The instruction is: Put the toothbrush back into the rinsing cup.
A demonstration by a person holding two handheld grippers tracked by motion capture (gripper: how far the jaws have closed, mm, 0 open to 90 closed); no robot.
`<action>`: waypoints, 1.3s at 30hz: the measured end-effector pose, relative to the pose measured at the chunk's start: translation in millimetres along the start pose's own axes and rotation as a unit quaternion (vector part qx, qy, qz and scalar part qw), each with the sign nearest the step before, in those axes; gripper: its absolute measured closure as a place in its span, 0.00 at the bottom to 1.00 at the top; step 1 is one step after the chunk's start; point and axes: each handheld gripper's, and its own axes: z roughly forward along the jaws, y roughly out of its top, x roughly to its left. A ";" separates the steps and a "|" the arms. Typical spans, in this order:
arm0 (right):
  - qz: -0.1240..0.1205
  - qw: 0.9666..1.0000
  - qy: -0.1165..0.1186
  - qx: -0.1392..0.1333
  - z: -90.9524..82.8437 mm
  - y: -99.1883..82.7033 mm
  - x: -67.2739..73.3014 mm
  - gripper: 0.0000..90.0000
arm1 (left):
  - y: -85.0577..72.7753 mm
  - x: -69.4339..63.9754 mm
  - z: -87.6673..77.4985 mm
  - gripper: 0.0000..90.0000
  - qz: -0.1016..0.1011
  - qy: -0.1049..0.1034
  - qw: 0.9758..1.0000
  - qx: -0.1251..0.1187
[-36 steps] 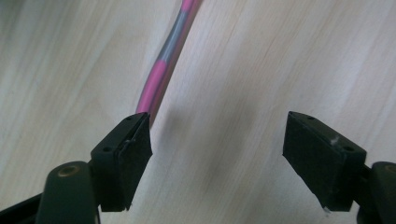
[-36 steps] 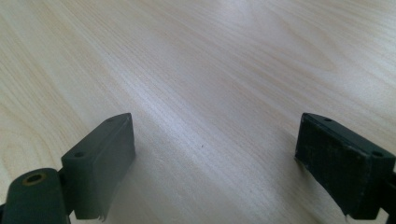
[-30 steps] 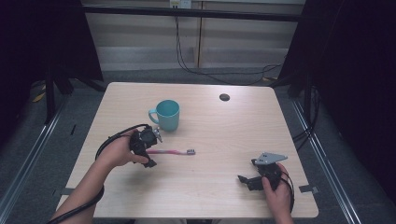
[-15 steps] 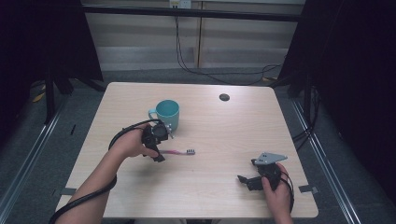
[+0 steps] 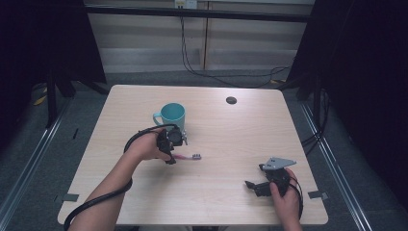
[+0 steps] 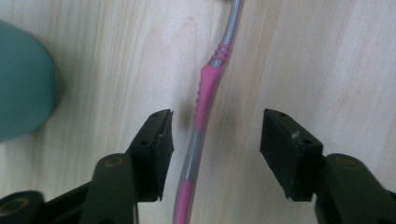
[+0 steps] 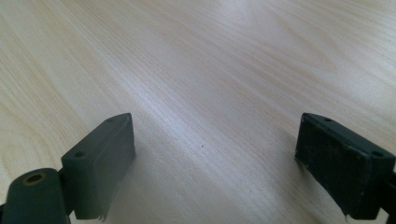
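Left gripper point(image 6: 215, 154) spread wide, straddling the pink toothbrush point(image 6: 205, 100) flat on the bench point(image 5: 226, 134) beside the teal mug point(image 5: 172, 114) (nothing gripped yet); right gripper point(image 7: 215, 172) idles open, empty.

This looks like a lab recording bay: one pale wooden table point(image 5: 144, 202) on grey carpet (tape marks by its legs), black curtains point(image 5: 43, 43) either side, cables point(image 5: 192, 57) trailing down the back wall.
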 end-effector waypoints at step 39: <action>0.000 1.000 0.000 0.000 0.0 0.0 0.0 0.12 | 9.9 7.0 8.6 0.74 0.022 -0.033 0.999 0.022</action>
